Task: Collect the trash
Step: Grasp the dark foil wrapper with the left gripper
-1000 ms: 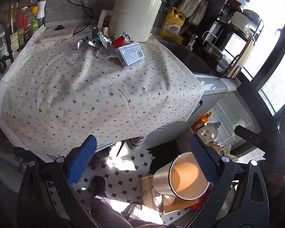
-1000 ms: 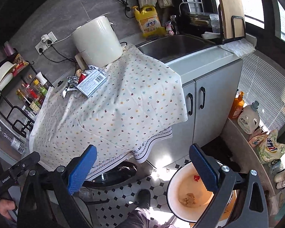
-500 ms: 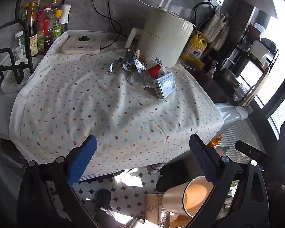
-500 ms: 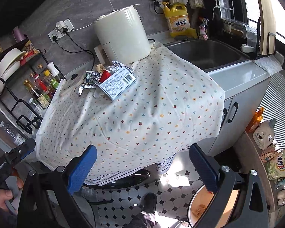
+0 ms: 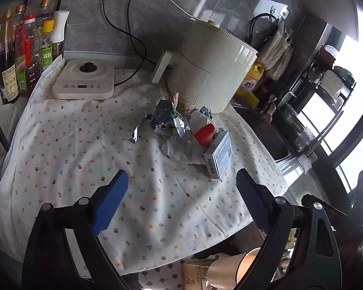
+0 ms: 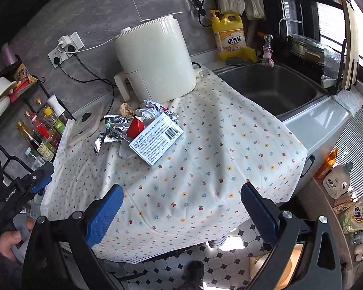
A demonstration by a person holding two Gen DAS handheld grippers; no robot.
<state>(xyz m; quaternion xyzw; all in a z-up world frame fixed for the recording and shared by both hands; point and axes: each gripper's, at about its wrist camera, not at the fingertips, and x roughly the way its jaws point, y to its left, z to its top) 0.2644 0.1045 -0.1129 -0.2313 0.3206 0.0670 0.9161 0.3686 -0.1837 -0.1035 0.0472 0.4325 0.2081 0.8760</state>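
Air fryer (image 5: 205, 72) – floral tablecloth (image 5: 84, 149)

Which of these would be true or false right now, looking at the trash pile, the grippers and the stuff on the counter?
1. The barcode box lies on the floral cloth at the trash pile's edge. True.
2. The left gripper holds a foil wrapper. False: its jaws are closing with nothing between them.
3. The white cylindrical appliance stands behind the trash. True.
4. The right gripper grips the box. False: it is open and empty, short of the pile.
5. The yellow detergent bottle lies in the sink. False: it stands upright behind the sink.
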